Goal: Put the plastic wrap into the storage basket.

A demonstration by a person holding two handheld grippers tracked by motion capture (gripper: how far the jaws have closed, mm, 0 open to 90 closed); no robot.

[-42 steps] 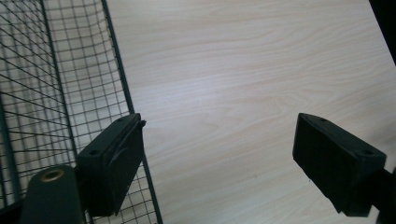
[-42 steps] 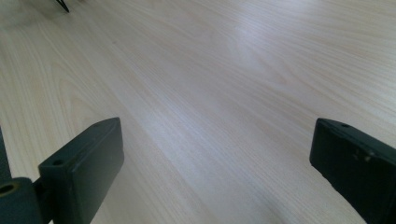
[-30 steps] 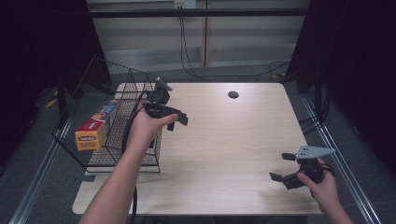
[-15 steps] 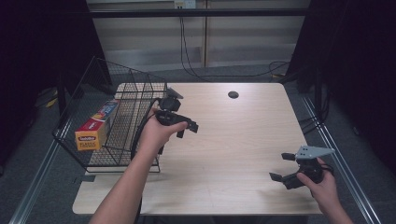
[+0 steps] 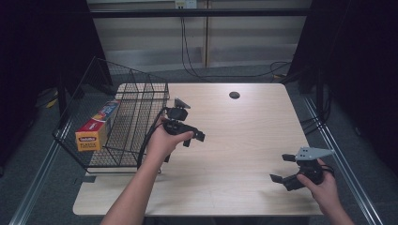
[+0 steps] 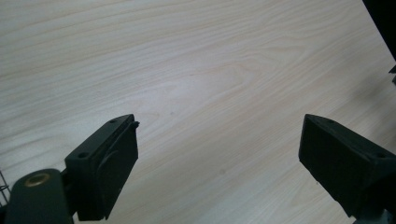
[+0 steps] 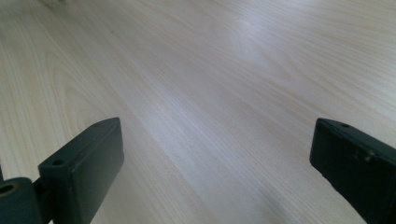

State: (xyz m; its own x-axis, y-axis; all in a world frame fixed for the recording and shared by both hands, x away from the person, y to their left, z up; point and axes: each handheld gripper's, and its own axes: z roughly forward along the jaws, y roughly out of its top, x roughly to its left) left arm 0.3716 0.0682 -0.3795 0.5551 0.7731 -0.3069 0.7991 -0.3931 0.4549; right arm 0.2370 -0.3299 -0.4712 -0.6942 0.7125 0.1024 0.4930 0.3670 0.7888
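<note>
One box of plastic wrap (image 5: 97, 131) lies in one wire basket (image 5: 141, 101) at the desk's (image 5: 244, 136) left edge. The left gripper (image 5: 195, 138), beside the basket, has just been opening its empty fingers; the right gripper (image 5: 280, 168) stands open, well apart.

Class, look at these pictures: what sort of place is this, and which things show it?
Probably a lab or recording workspace: a plain wooden table, trailing cables on the floor, and handheld grippers.

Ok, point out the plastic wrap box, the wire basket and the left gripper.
plastic wrap box (image 5: 96, 131), high view, on its long side face.
wire basket (image 5: 141, 117), high view, on its mesh wall nearest the gripper.
left gripper (image 5: 196, 139), high view, midway between its fingertips.
</note>
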